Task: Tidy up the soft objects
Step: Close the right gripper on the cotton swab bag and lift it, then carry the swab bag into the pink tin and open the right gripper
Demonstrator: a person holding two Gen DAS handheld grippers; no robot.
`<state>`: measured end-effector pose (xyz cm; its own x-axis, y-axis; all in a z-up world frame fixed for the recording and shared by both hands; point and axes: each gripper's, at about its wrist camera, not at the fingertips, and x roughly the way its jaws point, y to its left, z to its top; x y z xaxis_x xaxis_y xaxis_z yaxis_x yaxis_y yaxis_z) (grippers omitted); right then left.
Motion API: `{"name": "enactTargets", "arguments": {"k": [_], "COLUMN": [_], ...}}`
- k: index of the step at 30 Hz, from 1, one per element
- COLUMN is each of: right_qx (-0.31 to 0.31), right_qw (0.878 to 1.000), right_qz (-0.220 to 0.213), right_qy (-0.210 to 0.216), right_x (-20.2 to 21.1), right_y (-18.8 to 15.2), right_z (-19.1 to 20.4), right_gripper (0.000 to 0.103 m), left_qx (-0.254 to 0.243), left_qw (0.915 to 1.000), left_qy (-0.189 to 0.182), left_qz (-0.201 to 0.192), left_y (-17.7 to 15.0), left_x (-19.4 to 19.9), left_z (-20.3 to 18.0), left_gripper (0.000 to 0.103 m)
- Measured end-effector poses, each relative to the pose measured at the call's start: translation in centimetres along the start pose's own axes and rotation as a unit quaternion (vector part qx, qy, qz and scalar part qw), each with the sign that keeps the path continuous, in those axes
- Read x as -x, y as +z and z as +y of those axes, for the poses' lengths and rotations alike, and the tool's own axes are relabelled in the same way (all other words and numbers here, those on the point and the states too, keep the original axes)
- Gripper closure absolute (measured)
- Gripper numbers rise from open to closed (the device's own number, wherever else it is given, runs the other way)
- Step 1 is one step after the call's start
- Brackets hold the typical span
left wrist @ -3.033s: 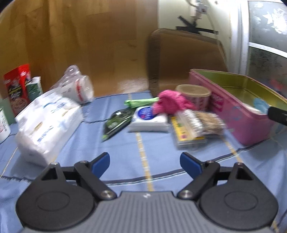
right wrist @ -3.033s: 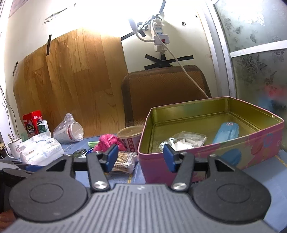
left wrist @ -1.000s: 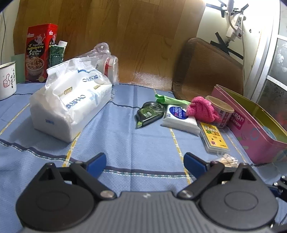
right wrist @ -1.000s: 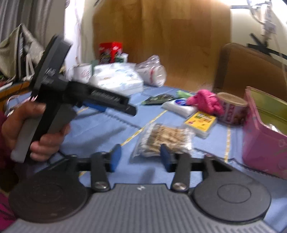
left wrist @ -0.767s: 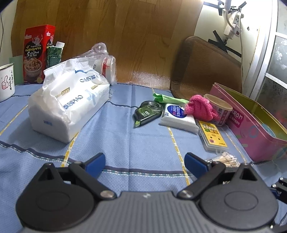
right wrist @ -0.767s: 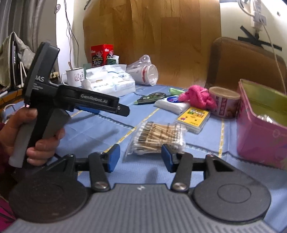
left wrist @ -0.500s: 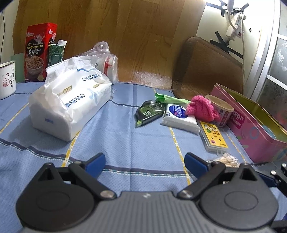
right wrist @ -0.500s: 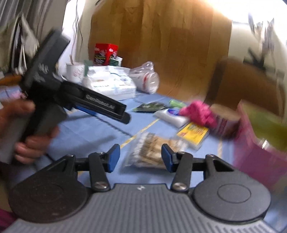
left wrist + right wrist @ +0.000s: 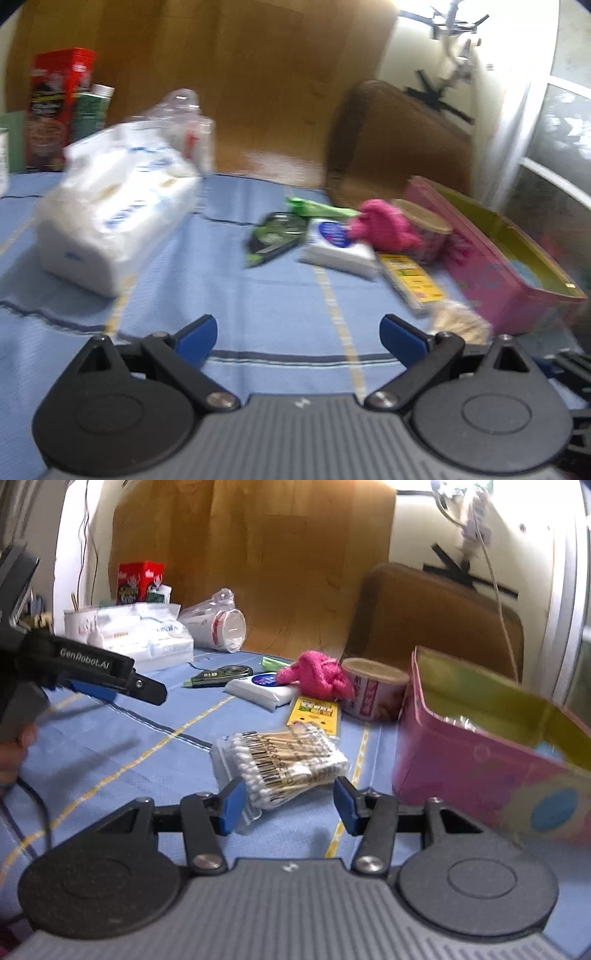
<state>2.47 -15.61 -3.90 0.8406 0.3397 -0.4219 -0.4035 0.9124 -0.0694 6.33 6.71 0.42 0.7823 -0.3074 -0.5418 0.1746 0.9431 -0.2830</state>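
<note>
Your right tongs [image 9: 288,805] stand spread about halfway, blue pads apart and pinching nothing. The bag of cotton swabs [image 9: 280,760] lies flat on the blue worktop [image 9: 147,746] just ahead of them; its near end reaches into the gap between the pads. The left pad sits right at the bag's near corner, and whether it touches I cannot tell. The right pad stands clear of the bag.

Taking that bag as your landmark: just beyond it lies the yellow card pack [image 9: 314,709]. Beyond that sits the pink cloth [image 9: 314,675], bunched up and leaning against the round paper tub [image 9: 373,690]. Left of the cloth lies the white tissue packet [image 9: 262,690], and farther left the green tape dispenser [image 9: 218,674]. To the right of the bag stands the pink tin [image 9: 480,753], lid off, its near wall close to the bag but apart from it. Far to the left of the bag, at the back, sits the big tissue pack [image 9: 147,635].

Your left tongs [image 9: 297,339] are spread wide and empty, hovering over bare cloth. From the left wrist view, which is blurred, the bag of cotton swabs [image 9: 458,321] lies just past the right pad and outside the gap. In the right wrist view those left tongs [image 9: 122,686] show at the far left of the bag, well apart from it, in your hand [image 9: 14,746].
</note>
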Motion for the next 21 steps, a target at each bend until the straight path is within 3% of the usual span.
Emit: {"name": "enactTargets", "arguments": {"k": [5,10,12,14,15,17,18,21], "right_qx": [-0.025,-0.025,-0.026,-0.027,-0.026,-0.020,-0.017,-0.024], "right_qw": [0.999,0.999,0.999,0.998,0.998,0.998,0.998,0.998], "right_qz": [0.017,0.033,0.037,0.042,0.040,0.035,0.033,0.014], "right_qy": [0.025,0.024,0.030,0.039,0.043,0.053,0.051,0.056], "right_x": [-0.9,-1.4,-1.7,-2.1,-2.2,-2.3,-2.2,-1.5], "right_y": [0.1,0.3,0.4,0.4,0.4,0.5,0.5,0.3], "right_z": [0.1,-0.2,-0.4,-0.6,-0.5,-0.4,-0.3,-0.7], "right_gripper": [0.048,0.048,0.048,0.050,0.051,0.067,0.069,0.075], "left_qx": [-0.037,-0.075,-0.073,-0.077,-0.092,-0.106,-0.101,-0.087], "left_qw": [0.9976,0.9931,0.9903,0.9872,0.9876,0.9867,0.9865,0.9875], "left_qy": [-0.056,-0.084,-0.105,-0.110,-0.100,-0.093,-0.098,-0.111], "left_qz": [0.016,0.033,0.056,0.086,0.078,0.082,0.084,0.070], "left_y": [0.4,0.8,0.8,0.5,0.2,-0.1,-0.1,0.4], "left_x": [-1.5,-3.6,-4.6,-5.8,-5.6,-5.2,-4.8,-3.1], "left_z": [-3.3,-6.7,-7.4,-8.0,-8.5,-9.1,-9.0,-8.8], "left_gripper": [0.009,0.012,0.014,0.025,0.029,0.039,0.043,0.046]}}
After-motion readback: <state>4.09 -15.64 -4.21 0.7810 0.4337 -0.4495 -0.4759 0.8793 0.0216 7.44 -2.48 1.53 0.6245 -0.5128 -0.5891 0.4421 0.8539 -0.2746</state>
